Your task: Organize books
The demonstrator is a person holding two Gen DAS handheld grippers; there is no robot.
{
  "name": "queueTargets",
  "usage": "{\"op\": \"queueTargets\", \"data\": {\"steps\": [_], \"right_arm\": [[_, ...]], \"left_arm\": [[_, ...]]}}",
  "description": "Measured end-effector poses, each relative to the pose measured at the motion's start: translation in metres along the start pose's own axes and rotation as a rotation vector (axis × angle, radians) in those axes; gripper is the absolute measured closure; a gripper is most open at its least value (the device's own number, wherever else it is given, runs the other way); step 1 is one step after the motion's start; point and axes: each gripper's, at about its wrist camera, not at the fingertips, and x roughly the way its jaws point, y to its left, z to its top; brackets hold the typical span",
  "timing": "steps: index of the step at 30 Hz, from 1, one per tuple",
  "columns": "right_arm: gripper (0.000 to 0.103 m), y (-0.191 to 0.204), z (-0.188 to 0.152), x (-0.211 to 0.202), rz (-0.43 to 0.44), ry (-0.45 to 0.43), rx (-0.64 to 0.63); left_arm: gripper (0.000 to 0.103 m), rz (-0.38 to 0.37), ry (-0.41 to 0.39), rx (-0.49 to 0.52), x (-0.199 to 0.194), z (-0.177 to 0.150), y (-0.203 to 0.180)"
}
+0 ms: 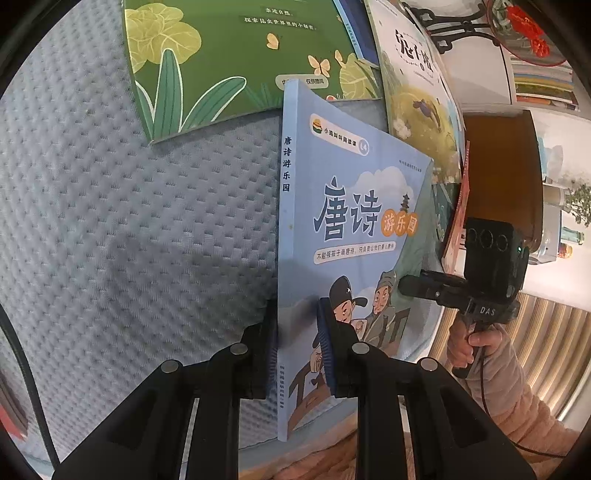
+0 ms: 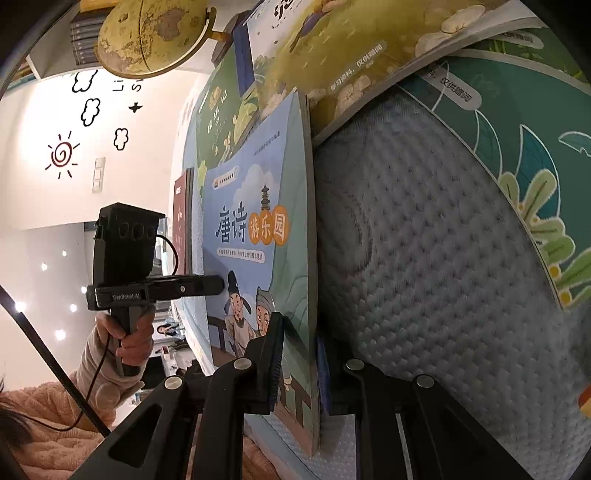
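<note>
A light blue picture book point(image 1: 351, 229) with two cartoon men on its cover is held up on edge above a grey-blue quilted surface point(image 1: 129, 221). My left gripper point(image 1: 299, 354) is shut on its spine edge. My right gripper point(image 2: 299, 369) is shut on the opposite page edge of the same book point(image 2: 258, 236). Each gripper shows in the other's view: the right one point(image 1: 417, 286) at the cover's right side, the left one point(image 2: 207, 286) at its left side. A green plant-cover book point(image 1: 236, 62) lies flat beyond. A yellow-green book point(image 1: 417, 96) lies to its right.
A teal leaf-pattern book point(image 2: 524, 155) lies on the quilted surface at right. A red thin book point(image 2: 181, 221) stands behind the blue one. A globe point(image 2: 155, 33) and shelved books point(image 2: 85, 40) are in the background. A wooden piece point(image 1: 506, 173) stands at right.
</note>
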Motion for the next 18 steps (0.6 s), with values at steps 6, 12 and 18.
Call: {"op": "queueTargets", "data": {"steps": [6,12,18], "right_arm": [[0.089,0.007,-0.008,0.000,-0.033,-0.051,-0.009],[0.088,0.010,-0.013,-0.001,-0.044,-0.104,0.032],[0.086,0.017,-0.024,-0.002,-0.064,-0.138,0.028]], "left_arm": [[0.081,-0.001,-0.036,0.005,0.000,-0.006,-0.002],[0.082,-0.017,-0.091,-0.024,-0.003,-0.014,0.002],[0.083,0.006,-0.146,-0.072,-0.004,-0.024,-0.003]]}}
